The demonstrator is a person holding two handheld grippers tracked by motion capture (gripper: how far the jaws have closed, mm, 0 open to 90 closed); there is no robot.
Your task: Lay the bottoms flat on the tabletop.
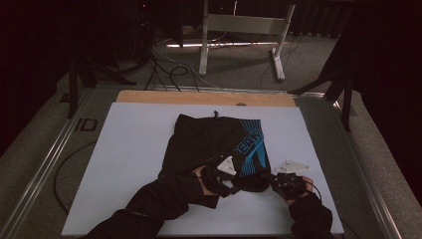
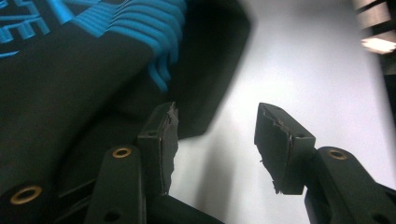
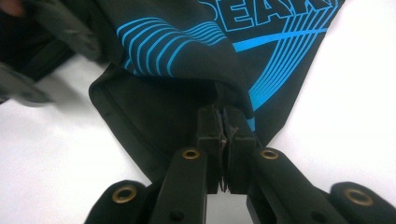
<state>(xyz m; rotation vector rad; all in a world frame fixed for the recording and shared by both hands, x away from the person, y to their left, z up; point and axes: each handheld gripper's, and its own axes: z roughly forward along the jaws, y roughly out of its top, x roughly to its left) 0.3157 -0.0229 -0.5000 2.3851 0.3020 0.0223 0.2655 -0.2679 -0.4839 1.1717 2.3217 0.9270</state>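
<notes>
A pair of black shorts (image 1: 209, 142) with a blue printed pattern lies flat on the white board (image 1: 129, 159). At its near hem my right gripper (image 1: 271, 180) is shut on a fold of the black cloth (image 3: 187, 88); in the right gripper view the two pads (image 3: 210, 128) meet with fabric pinched between them (image 3: 225, 119). My left gripper (image 1: 238, 180) sits just left of it at the same hem. Its jaws stand apart (image 2: 217, 123), and the corner of the shorts (image 2: 205, 93) reaches to the left pad (image 2: 161, 140) without being pressed.
The board lies on a wooden table (image 1: 199, 97) with metal rails (image 1: 45, 159) along its sides. Beyond it on the floor stand a white frame (image 1: 244, 25) and loose cables (image 1: 166, 64). Bare board lies left and right of the shorts.
</notes>
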